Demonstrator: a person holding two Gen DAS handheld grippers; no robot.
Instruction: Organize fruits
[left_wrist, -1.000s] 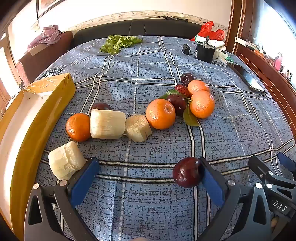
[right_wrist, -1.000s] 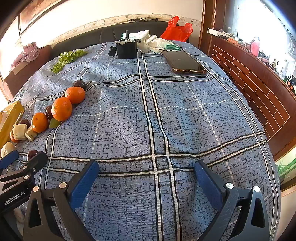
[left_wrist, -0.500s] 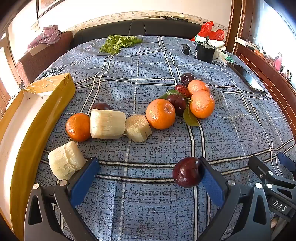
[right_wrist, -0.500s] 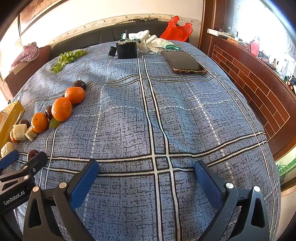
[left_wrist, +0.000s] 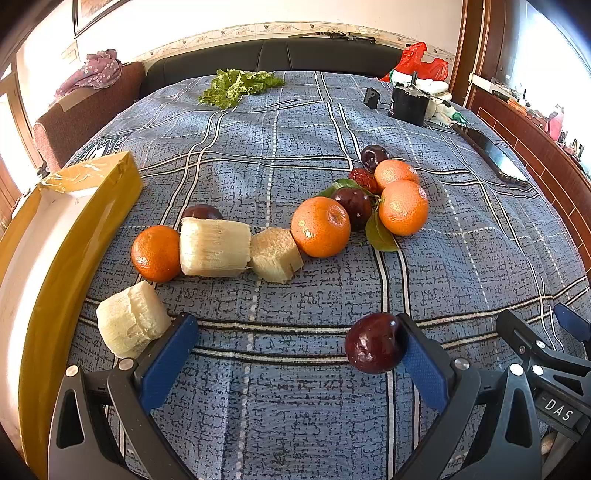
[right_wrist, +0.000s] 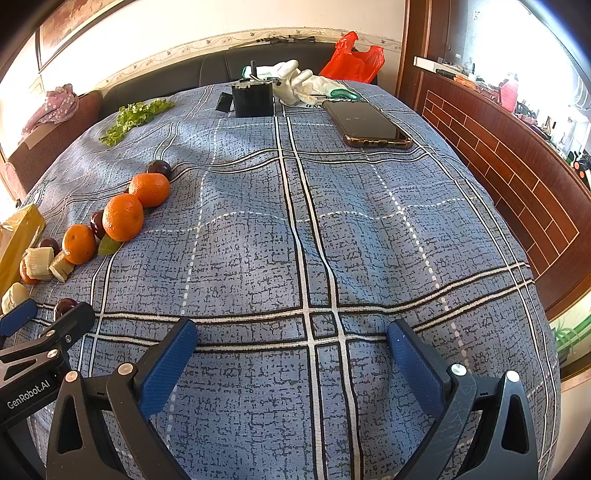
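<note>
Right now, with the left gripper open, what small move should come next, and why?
Probably shift the left gripper slightly right and close on the plum. Its jaws stand wide apart, and the plum sits against the right finger's pad, off centre in the gap. The right gripper is open over bare cloth, far from the fruit.

"GenRobot.AI" on the left claw's body (right_wrist: 27, 395); "DAS" on the right claw's body (left_wrist: 558, 409).

Blue-grey plaid bedspread (left_wrist: 295, 369), white-black lines. Round orange tangerines (left_wrist: 320, 226). Dark purple plum (left_wrist: 373, 342). Pale cream fibrous chunks (left_wrist: 214, 246). Yellow box (left_wrist: 55, 266).
</note>
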